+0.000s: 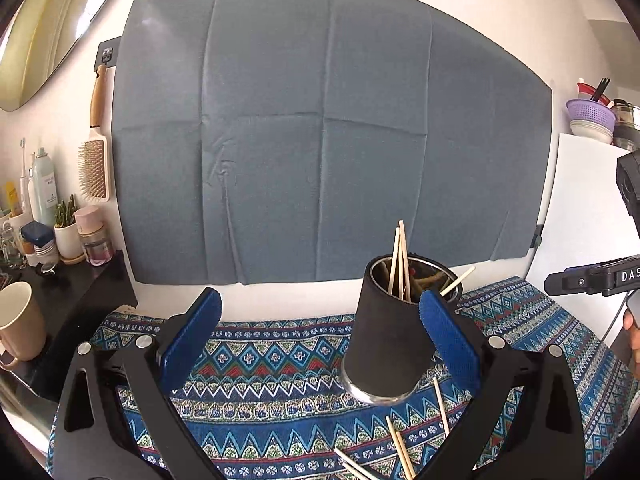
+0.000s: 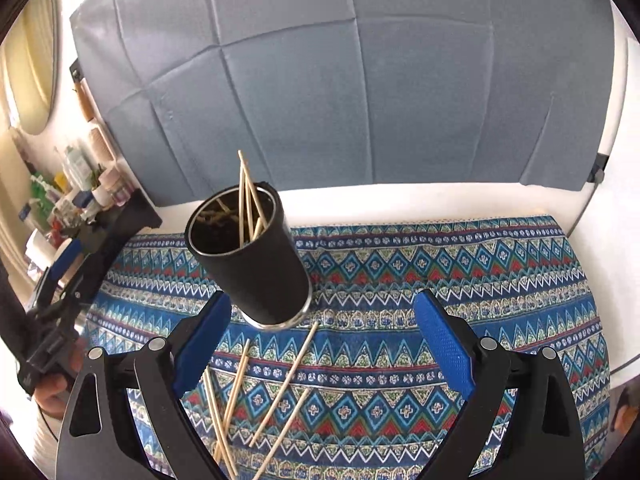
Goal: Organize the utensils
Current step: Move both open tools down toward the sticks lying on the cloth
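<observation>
Behind the table a wide grey cloth (image 1: 320, 140) hangs on the white wall, and the table itself is covered with a patterned blue cloth (image 2: 440, 280). On this cloth stands a black cup (image 2: 256, 264) with a metal rim at the bottom, upright, and several thin wooden sticks (image 2: 246, 204) already lean inside it. More loose sticks (image 2: 280, 384) lie flat on the cloth just in front of the cup, some crossing each other.

Both tools are wide apart and hold nothing. The left gripper (image 1: 320, 340) has the cup near its right finger, but the pad does not press on it as far as I can see. The right gripper (image 2: 324, 340) looks down at the loose sticks, which lie near its left finger; nothing is between its pads.

I judge the step in hand is to pick up one loose stick with the right gripper and put it into the cup. To do it well, the fingers should come down across one stick only, at a place where it does not cross another. Such thin sticks can roll or slip, so the pads should close gently near the middle. The left gripper could steady the cup, because a tall narrow cup may tip when a stick pushes its rim
</observation>
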`<action>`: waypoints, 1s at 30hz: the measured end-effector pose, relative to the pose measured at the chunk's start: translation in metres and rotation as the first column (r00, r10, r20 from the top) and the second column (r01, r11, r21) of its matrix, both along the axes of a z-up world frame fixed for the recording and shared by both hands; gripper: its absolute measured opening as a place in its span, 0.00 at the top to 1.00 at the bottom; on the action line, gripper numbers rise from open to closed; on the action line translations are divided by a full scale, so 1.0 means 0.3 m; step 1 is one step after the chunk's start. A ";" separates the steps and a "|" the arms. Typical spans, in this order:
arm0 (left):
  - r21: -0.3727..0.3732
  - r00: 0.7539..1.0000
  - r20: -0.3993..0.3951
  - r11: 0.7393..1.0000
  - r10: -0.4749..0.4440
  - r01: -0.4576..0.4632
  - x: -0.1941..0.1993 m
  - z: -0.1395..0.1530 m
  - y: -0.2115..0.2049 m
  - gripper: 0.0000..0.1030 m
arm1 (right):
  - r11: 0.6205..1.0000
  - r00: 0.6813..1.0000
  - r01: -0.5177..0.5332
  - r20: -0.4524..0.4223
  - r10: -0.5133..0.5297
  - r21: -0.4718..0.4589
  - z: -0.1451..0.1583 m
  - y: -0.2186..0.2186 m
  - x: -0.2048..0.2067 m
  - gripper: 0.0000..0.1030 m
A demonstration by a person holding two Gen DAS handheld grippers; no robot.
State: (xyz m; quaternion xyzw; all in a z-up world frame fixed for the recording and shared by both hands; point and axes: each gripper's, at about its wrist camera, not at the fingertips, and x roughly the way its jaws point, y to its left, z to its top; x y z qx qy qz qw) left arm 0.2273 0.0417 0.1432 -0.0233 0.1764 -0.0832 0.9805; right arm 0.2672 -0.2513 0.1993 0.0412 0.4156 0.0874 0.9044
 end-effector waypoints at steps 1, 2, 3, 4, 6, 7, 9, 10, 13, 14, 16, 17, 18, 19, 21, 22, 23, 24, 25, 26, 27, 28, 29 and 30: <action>0.008 1.000 -0.019 1.000 0.004 -0.004 -0.004 -0.008 -0.002 0.06 | 1.000 1.000 0.002 -0.008 -0.002 -0.004 -0.013 0.000 -0.004 0.14; 0.021 0.999 -0.042 1.000 0.012 -0.011 -0.006 -0.019 -0.006 0.06 | 1.000 1.000 0.004 -0.016 -0.004 -0.009 -0.026 0.001 -0.007 0.14; 0.035 0.998 -0.064 0.999 0.023 -0.021 -0.007 -0.031 -0.009 0.06 | 1.000 1.000 0.005 -0.025 -0.005 -0.013 -0.039 0.001 -0.011 0.14; 0.048 0.996 -0.088 0.998 0.031 -0.027 -0.008 -0.046 -0.014 0.06 | 1.000 0.999 0.004 -0.036 -0.005 -0.016 -0.054 0.001 -0.015 0.14; 0.065 0.990 -0.139 0.997 0.039 -0.031 -0.010 -0.077 -0.020 0.06 | 1.000 0.999 -0.003 -0.051 0.002 -0.020 -0.081 -0.001 -0.024 0.14; 0.073 0.986 -0.159 0.997 0.041 -0.030 -0.013 -0.093 -0.023 0.06 | 1.000 0.998 -0.005 -0.059 0.003 -0.024 -0.093 -0.002 -0.027 0.14; 0.087 0.981 -0.189 0.996 0.038 -0.022 -0.017 -0.122 -0.027 0.06 | 0.999 0.997 -0.009 -0.079 0.007 -0.034 -0.120 -0.006 -0.039 0.14; 0.095 0.978 -0.204 0.995 0.037 -0.018 -0.019 -0.136 -0.031 0.06 | 0.999 0.996 -0.013 -0.088 0.009 -0.041 -0.133 -0.005 -0.043 0.14; 0.112 0.966 -0.257 0.994 0.044 -0.015 -0.018 -0.177 -0.036 0.06 | 0.998 0.994 -0.021 -0.109 0.014 -0.058 -0.170 -0.005 -0.055 0.14; 0.109 0.960 -0.276 0.994 0.045 -0.016 -0.018 -0.192 -0.036 0.06 | 0.998 0.993 -0.023 -0.117 0.016 -0.061 -0.183 -0.005 -0.059 0.14; 0.094 0.943 -0.329 0.996 0.043 -0.013 -0.014 -0.225 -0.035 0.06 | 0.998 0.991 -0.027 -0.133 0.019 -0.062 -0.213 -0.005 -0.067 0.14; 0.083 0.933 -0.357 0.996 0.040 -0.011 -0.010 -0.242 -0.033 0.06 | 0.998 0.990 -0.028 -0.142 0.019 -0.062 -0.228 -0.006 -0.069 0.14; 0.074 0.921 -0.386 0.997 0.039 -0.011 -0.007 -0.259 -0.032 0.06 | 0.998 0.988 -0.028 -0.151 0.019 -0.061 -0.247 -0.007 -0.073 0.14; 0.067 0.909 -0.416 0.998 0.039 -0.012 -0.002 -0.278 -0.031 0.06 | 0.998 0.986 -0.031 -0.163 0.021 -0.060 -0.267 -0.005 -0.076 0.14; 0.064 0.893 -0.447 0.998 0.047 -0.021 -0.002 -0.310 -0.025 0.06 | 0.997 0.982 -0.038 -0.188 0.026 -0.060 -0.308 -0.002 -0.081 0.14; 0.070 0.890 -0.453 0.997 0.060 -0.032 -0.004 -0.322 -0.022 0.06 | 0.997 0.980 -0.041 -0.199 0.027 -0.062 -0.328 0.000 -0.083 0.14; 0.073 0.885 -0.462 0.997 0.065 -0.035 -0.006 -0.333 -0.019 0.06 | 0.997 0.977 -0.045 -0.210 0.030 -0.064 -0.346 0.002 -0.086 0.14; 0.065 0.877 -0.477 0.997 0.061 -0.033 -0.008 -0.346 -0.014 0.06 | 0.997 0.975 -0.050 -0.220 0.034 -0.066 -0.363 0.006 -0.089 0.14; 0.058 0.867 -0.495 0.998 0.057 -0.033 -0.011 -0.355 -0.012 0.06 | 0.996 0.972 -0.057 -0.230 0.040 -0.069 -0.377 0.009 -0.092 0.14; 0.058 0.858 -0.510 0.998 0.059 -0.035 -0.010 -0.367 -0.009 0.06 | 0.996 0.971 -0.064 -0.234 0.047 -0.065 -0.389 0.011 -0.094 0.14; 0.061 0.850 -0.522 0.997 0.064 -0.038 -0.011 -0.380 -0.008 0.06 | 0.996 0.970 -0.065 -0.238 0.049 -0.058 -0.400 0.012 -0.095 0.14; 0.063 0.842 -0.535 0.997 0.066 -0.039 -0.012 -0.392 -0.010 0.06 | 0.997 0.968 -0.061 -0.248 0.045 -0.055 -0.413 0.014 -0.096 0.14; 0.063 0.835 -0.547 0.997 0.065 -0.036 -0.014 -0.404 -0.012 0.06 | 0.997 0.964 -0.058 -0.261 0.042 -0.054 -0.429 0.014 -0.097 0.14; 0.061 0.827 -0.558 0.998 0.062 -0.033 -0.014 -0.416 -0.016 0.06 | 0.997 0.962 -0.058 -0.271 0.042 -0.051 -0.444 0.016 -0.098 0.14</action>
